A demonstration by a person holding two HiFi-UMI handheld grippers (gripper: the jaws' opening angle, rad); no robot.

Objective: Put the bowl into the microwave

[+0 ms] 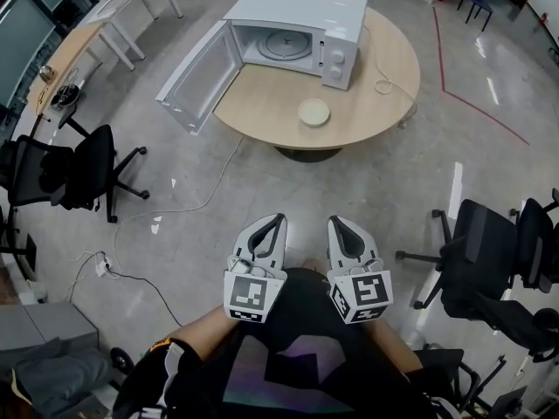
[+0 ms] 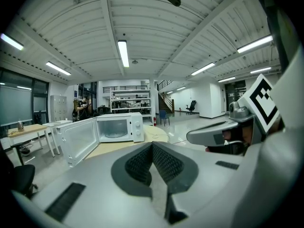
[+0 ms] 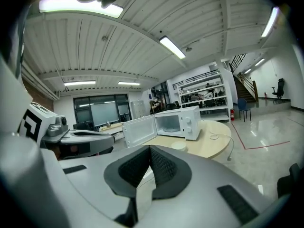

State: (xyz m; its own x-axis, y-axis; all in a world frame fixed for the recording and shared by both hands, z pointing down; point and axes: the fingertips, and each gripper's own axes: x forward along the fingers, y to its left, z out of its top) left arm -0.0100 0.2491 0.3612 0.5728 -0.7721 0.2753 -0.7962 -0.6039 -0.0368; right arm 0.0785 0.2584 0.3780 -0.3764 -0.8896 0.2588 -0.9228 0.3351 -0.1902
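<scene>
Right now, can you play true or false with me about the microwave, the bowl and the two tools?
1. The microwave stands open. True.
2. The bowl is inside the microwave. False: it sits on the table, in front of the microwave.
3. The left tool holds the bowl. False: it is shut on nothing, away from the table.
4. The right tool is shut and empty. True.
</scene>
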